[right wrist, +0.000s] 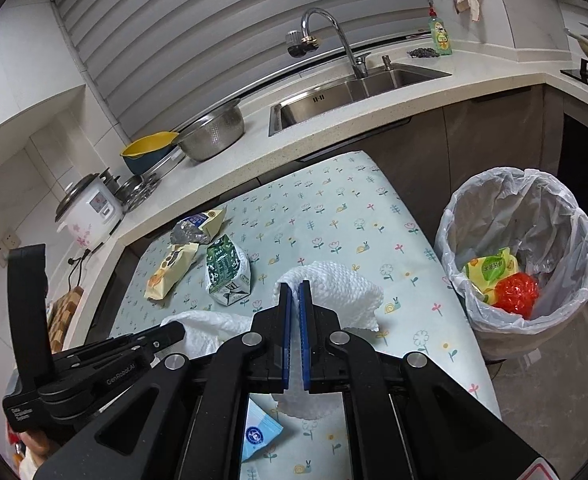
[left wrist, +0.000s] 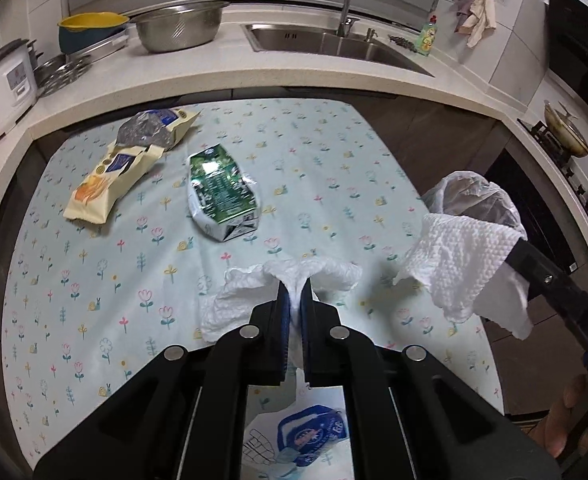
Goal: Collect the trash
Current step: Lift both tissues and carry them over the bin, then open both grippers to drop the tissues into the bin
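Lined trash bin [right wrist: 512, 248] at 3 o'clock holds a yellow-green packet [right wrist: 488, 270] and red wrapper [right wrist: 518, 292]. Left gripper [left wrist: 294, 292] and right gripper [right wrist: 295, 292] each clamp a paper towel [left wrist: 314, 274] [right wrist: 334, 292].

A steel colander bowl [left wrist: 180, 26] stood left of the stainless sink [left wrist: 334, 42], beside a yellow-and-blue bowl [left wrist: 92, 32]. A green dish-soap bottle [left wrist: 427, 36] stood right of the sink, rags [left wrist: 476, 16] hanging above.

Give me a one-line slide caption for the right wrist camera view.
Right tongs shut on a white paper towel above the floral tablecloth, beside the lined trash bin.
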